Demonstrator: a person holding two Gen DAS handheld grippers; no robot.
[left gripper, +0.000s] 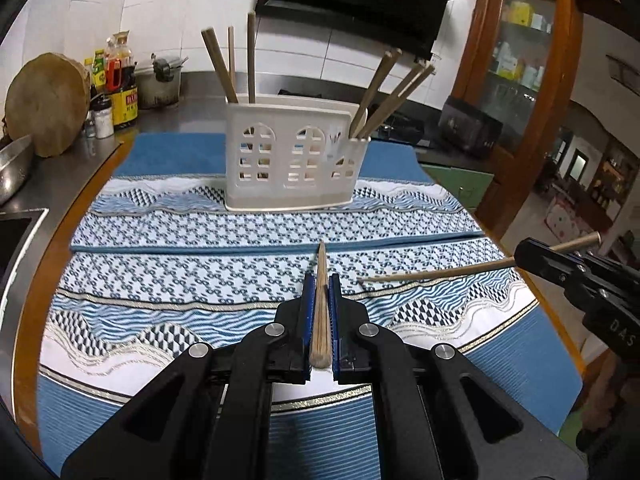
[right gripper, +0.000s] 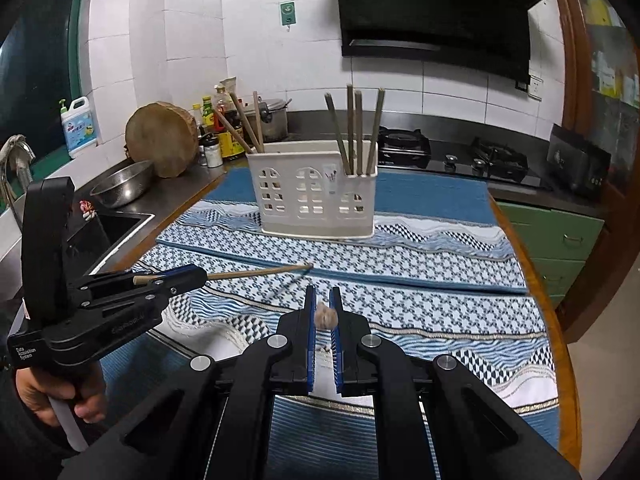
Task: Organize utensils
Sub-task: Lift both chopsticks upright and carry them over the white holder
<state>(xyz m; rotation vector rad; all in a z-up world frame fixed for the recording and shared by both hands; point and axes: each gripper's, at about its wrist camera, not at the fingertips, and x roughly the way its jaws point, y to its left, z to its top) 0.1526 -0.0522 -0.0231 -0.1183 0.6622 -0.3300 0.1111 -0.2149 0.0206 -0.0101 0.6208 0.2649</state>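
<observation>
We saw the left black two-finger gripper with blue pads (left gripper: 320, 292) clamped on a pale wooden chopstick (left gripper: 321, 304) that ran forward between its fingers, tip pointing toward the white perforated plastic utensil holder (left gripper: 294, 164). We saw the right black gripper (right gripper: 323, 308) closed on a second wooden chopstick (left gripper: 432, 274); from the right wrist view only its blurred butt end showed between the pads, while the left wrist view showed its shaft reaching leftward above the mat. The holder stood upright toward the far side of a blue-and-white patterned woven mat (left gripper: 192, 236), which covered a round wooden-edged table (left gripper: 48, 248). Three brown chopsticks (left gripper: 234, 64) leaned in its left compartment and four (left gripper: 394, 88) in its right one. To the left we noted a dark steel countertop (right gripper: 168, 196) carrying a steel mixing bowl (right gripper: 122, 188), a round wooden chopping block (right gripper: 162, 140) propped against the white tiled wall (right gripper: 192, 32), several sauce bottles (right gripper: 224, 120) and a metal pot (right gripper: 274, 118). A black range hood (right gripper: 436, 12) hung above a black gas hob (right gripper: 452, 152), and a wooden glass-fronted cabinet (left gripper: 516, 68) stood at the right.
</observation>
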